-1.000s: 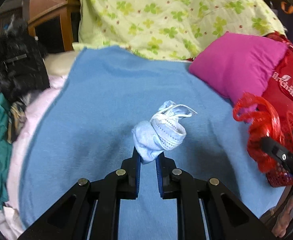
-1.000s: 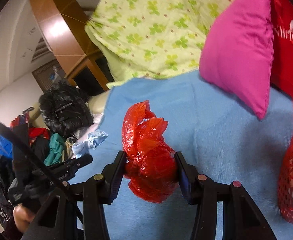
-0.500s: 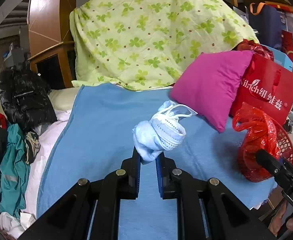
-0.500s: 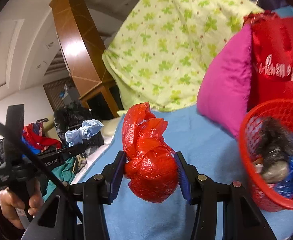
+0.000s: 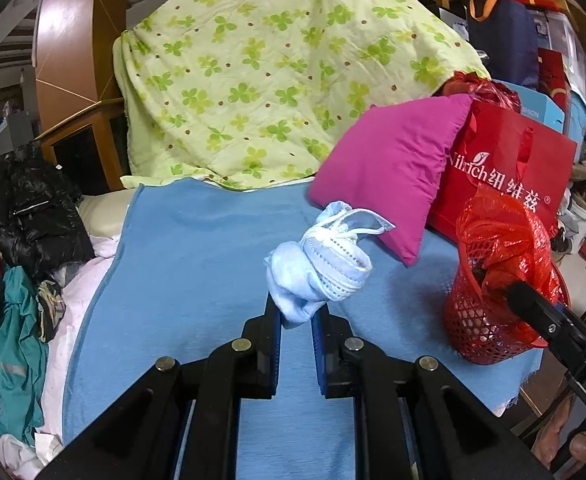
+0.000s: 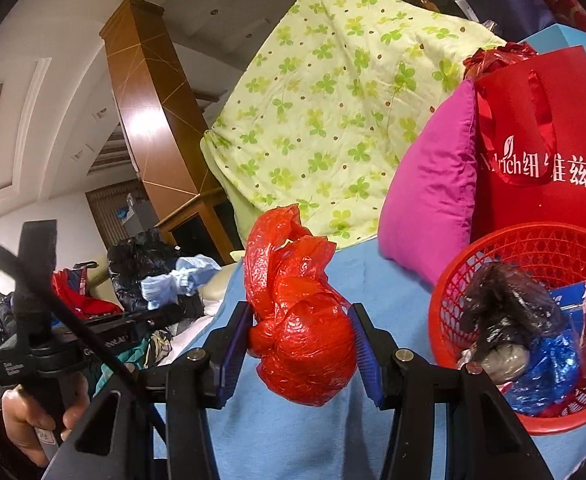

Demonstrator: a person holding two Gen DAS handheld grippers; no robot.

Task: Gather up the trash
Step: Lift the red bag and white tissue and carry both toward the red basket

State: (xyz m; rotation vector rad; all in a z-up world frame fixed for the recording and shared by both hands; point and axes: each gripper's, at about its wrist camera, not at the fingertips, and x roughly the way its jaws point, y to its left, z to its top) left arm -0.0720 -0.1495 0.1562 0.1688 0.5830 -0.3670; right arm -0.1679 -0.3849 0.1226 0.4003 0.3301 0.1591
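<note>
Left hand-held gripper (image 5: 296,320): we see it pinching a mask (image 5: 319,274) above the bed (image 5: 197,264) | right hand-held gripper (image 6: 301,344): pinching a red bag (image 6: 297,320) just beside the basket (image 6: 509,240), which holds trash.

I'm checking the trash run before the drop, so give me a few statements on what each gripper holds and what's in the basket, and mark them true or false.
1. The left gripper is shut on a crumpled blue face mask. True.
2. The right gripper is empty. False: it is clamped on a red plastic bag.
3. The red basket is empty. False: it holds a dark bag and a blue wrapper.
4. The pink pillow leans against the red shopping bag. True.
</note>
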